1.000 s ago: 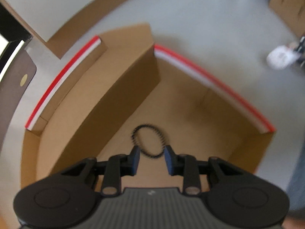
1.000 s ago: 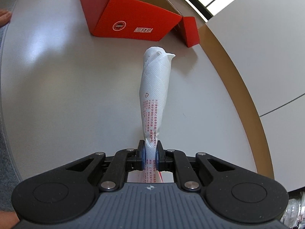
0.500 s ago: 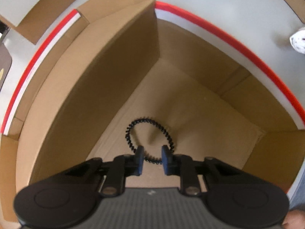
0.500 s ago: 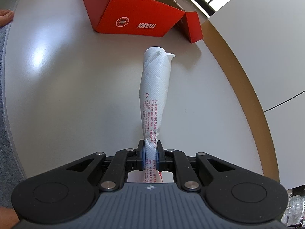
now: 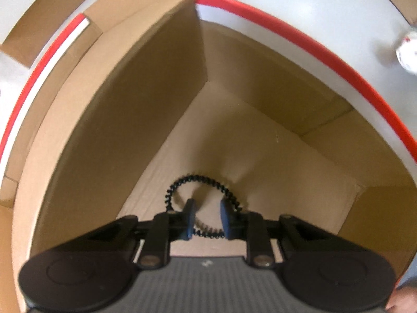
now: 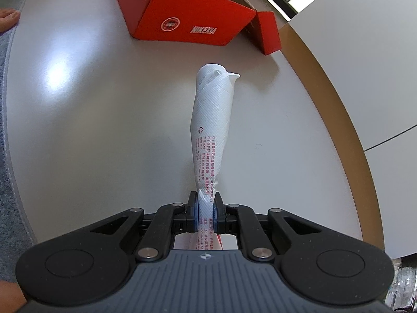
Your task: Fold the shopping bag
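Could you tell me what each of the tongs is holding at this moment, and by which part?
The right tongs clamp the rolled white shopping bag near its printed near end. The left tongs are open, holding nothing.

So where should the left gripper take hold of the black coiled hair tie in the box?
Probably the near arc of the hair tie, from above. It lies flat on the box floor, and the open left gripper already straddles that arc.
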Motion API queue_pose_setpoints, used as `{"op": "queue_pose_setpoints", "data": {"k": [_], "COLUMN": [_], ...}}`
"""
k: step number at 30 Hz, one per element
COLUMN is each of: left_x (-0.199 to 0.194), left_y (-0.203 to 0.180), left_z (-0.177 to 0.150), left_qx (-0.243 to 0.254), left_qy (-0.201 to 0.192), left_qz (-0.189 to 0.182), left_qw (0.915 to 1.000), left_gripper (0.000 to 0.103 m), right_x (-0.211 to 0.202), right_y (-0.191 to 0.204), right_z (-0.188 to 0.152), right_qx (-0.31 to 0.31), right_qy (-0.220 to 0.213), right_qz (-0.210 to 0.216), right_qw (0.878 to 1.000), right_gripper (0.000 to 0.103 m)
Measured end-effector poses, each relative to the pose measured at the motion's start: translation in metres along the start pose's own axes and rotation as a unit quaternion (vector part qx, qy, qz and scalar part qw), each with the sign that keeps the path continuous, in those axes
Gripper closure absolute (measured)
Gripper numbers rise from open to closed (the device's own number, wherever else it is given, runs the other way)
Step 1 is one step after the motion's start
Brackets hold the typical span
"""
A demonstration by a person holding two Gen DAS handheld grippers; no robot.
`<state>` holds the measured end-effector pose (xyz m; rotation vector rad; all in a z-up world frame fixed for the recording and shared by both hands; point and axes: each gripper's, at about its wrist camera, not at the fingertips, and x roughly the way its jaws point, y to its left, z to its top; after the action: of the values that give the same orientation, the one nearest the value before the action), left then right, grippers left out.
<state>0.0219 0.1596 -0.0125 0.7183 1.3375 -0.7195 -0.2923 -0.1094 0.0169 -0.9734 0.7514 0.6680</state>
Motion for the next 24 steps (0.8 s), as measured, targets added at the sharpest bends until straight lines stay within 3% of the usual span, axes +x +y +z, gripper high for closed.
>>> {"op": "queue_pose_setpoints", "data": {"k": [8, 19, 24], "left_x": [0.005, 0.013, 0.012], "left_y": [0.004, -0.006, -0.014], "left_z": [-0.005, -0.005, -0.004], "left_qx": [-0.05, -0.047, -0.032], "left_qy": [-0.01, 0.003, 0.008], "left_qz": [-0.012, 0.0, 0.01], "left_qw": [0.9986, 0.9989, 0.9994], "left_gripper": [0.052, 0.048, 0.048], "right_x": [0.015, 0.026, 0.047], "right_y": [-0.015, -0.03, -0.033], "right_z": [0.003, -0.004, 0.011], "right_qx": [0.003, 0.0, 0.0], "right_qy": [-0.001, 0.003, 0.003], "right_qz": [0.003, 0.005, 0.001], "right_qw": [1.0, 1.0, 1.0], "right_gripper": [0.092, 0.092, 0.092]}}
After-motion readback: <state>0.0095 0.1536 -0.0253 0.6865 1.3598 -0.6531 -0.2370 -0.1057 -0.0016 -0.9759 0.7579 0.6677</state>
